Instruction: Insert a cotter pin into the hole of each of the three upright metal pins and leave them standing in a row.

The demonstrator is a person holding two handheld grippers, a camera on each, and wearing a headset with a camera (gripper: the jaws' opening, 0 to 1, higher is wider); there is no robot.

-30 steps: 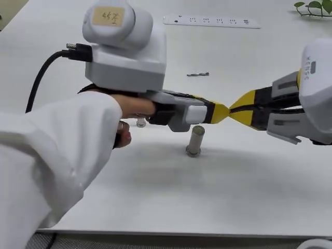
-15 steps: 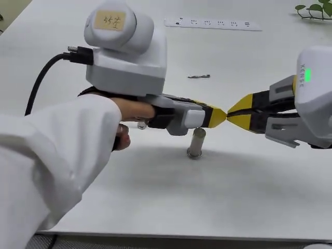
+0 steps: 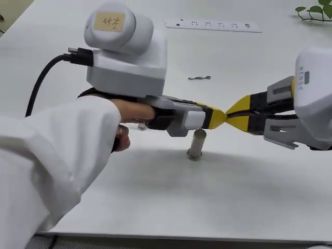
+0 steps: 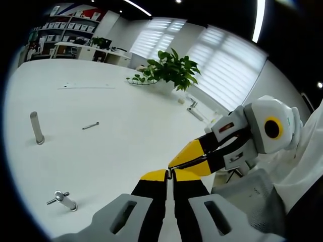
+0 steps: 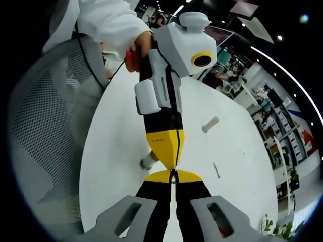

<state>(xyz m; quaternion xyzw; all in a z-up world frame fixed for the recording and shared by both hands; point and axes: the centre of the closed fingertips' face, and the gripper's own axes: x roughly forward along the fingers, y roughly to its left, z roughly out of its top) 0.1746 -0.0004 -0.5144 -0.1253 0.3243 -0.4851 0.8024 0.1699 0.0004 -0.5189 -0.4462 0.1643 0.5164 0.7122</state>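
You hold the left tongs (image 3: pixel 220 118) and the right tongs (image 3: pixel 232 115) nose to nose above the middle of the tabletop (image 3: pixel 244 192), their yellow tips touching. In each gripper view, that gripper's own jaws stand together. Whether anything thin is nipped where the two noses meet is too small to tell. Your hand (image 3: pixel 130 111), in a white sleeve (image 3: pixel 46 161), grips the left handle.

Just below the meeting tips, one upright metal pin (image 3: pixel 195 143) stands on its flared foot, somewhat toward the near edge. A second metal pin (image 3: pixel 141 126) peeks out from behind the left gripper's body and is mostly hidden. In the left gripper view, a pin with a cross-piece (image 4: pixel 63 199) through its top end sits near your jaws; I cannot tell whether it stands or lies. A further upright pin (image 4: pixel 35 127) stands well apart from it.

A loose cotter pin (image 3: pixel 199 78) lies flat toward the far edge, and a power strip (image 3: pixel 212 23) runs along that edge.
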